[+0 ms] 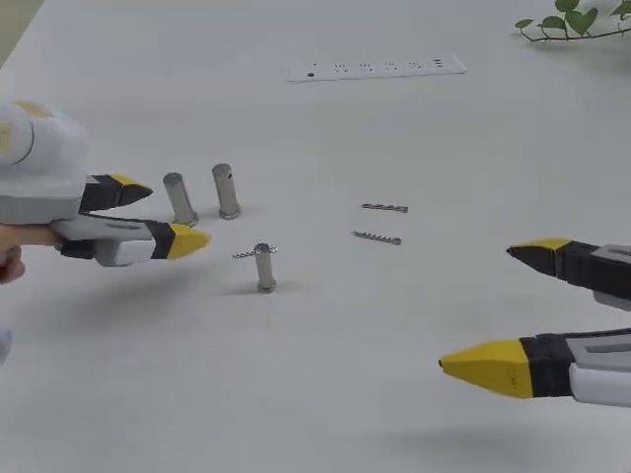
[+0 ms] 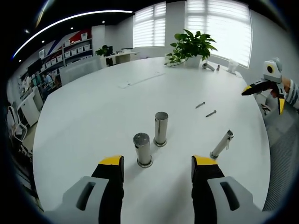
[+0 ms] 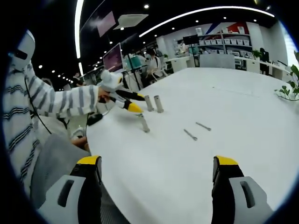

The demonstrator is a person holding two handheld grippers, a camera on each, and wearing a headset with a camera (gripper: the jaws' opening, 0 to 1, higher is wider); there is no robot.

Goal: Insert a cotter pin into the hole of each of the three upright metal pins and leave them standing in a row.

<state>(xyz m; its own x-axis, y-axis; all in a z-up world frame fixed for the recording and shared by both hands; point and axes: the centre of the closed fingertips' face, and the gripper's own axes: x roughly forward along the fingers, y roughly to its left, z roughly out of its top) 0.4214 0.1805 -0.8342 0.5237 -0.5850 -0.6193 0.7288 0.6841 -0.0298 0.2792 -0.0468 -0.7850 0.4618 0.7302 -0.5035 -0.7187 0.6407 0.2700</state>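
- The left tongs (image 1: 163,214) are wide open and hold nothing. They hover low over the bench (image 1: 325,394) at 9 o'clock in the head view.
- The right tongs (image 1: 478,307) are wide open too, with nothing in them. They are at 4 o'clock, well apart from the pins.
- There are three metal pins, and all stand up straight.
- The first metal pin (image 1: 178,197) and the second metal pin (image 1: 226,190) stand side by side at 10 o'clock. The left tongs' tips are just beside the first one. In the left gripper view these two stand right ahead, between the two tips.
- The third metal pin (image 1: 264,268) stands alone, at 5 o'clock from the other two.
- There are three cotter pins. The fitted cotter pin (image 1: 252,253) goes through the top of the third metal pin and sticks out sideways.
- The far loose cotter pin (image 1: 385,208) and the near loose cotter pin (image 1: 377,237) lie flat on the bench, near each other but apart. They are at 3 o'clock from the metal pins, between them and the right tongs.
- A white power strip (image 1: 375,69) lies at 12 o'clock. A green plant (image 1: 572,22) is at 1 o'clock, cut off by the edge.
- A hand (image 1: 10,251) at 9 o'clock is cut off. The back of the right tongs is cut off as well.
- The holes in the first two metal pins are too small to see well.
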